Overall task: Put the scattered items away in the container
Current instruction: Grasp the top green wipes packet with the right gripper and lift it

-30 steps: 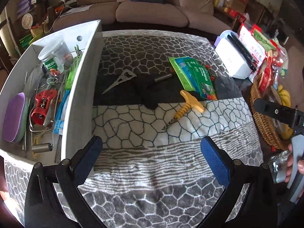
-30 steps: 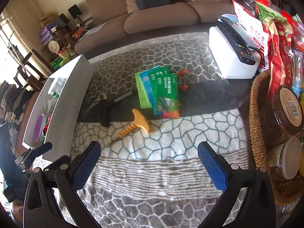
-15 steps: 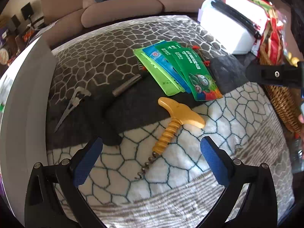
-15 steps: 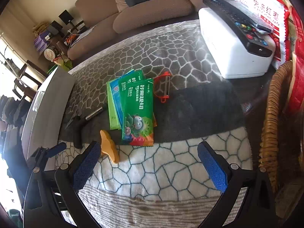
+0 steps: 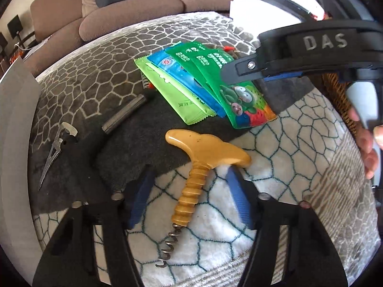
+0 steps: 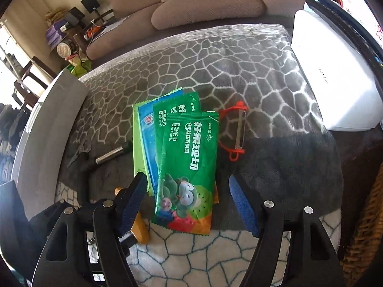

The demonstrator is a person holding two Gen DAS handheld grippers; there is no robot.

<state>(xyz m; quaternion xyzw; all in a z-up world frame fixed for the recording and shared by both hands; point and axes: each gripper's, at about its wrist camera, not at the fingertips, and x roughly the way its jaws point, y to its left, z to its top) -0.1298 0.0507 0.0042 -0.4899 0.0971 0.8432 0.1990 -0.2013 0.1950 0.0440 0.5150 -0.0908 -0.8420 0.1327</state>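
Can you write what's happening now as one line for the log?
left gripper: closing around corkscrew | right gripper: closing around wipes | both still on blanket

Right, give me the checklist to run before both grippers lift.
1. Corkscrew between left gripper fingers: ok.
2. Left grip tight on it: not ok, jaws closing, gaps either side.
3. Top wipes packet between right gripper fingers: ok.
4. Right grip tight on it: not ok, jaws closing, gaps either side.
5. Room in container: cannot tell, only its wall shows.
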